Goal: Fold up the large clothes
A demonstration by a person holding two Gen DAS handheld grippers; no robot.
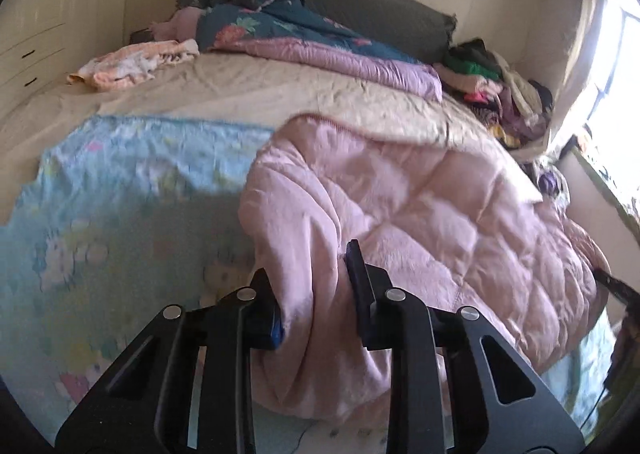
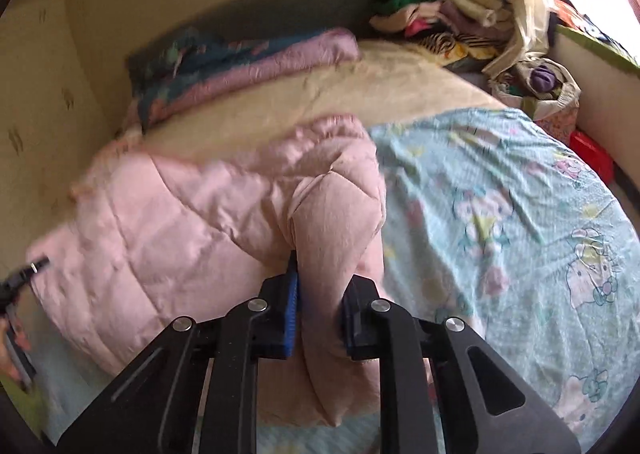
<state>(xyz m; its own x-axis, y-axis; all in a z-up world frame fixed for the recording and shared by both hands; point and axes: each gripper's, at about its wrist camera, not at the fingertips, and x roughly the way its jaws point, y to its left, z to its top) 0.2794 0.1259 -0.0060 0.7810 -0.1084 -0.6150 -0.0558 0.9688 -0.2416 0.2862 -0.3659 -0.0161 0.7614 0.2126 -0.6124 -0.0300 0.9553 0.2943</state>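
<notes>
Across both wrist views spreads a bed (image 1: 240, 90) with a cream cover, and a light blue cartoon-print sheet (image 1: 120, 182) lies over its near part. On that sheet, at the centre of each frame, rests a bulky pink quilted garment (image 1: 420, 206). At lower centre of the left view, the left hand-held gripper (image 1: 312, 286) is clamped on a bunched fold of it. At lower centre of the right view, the right hand-held gripper (image 2: 322, 294) pinches another fold at its opposite end.
</notes>
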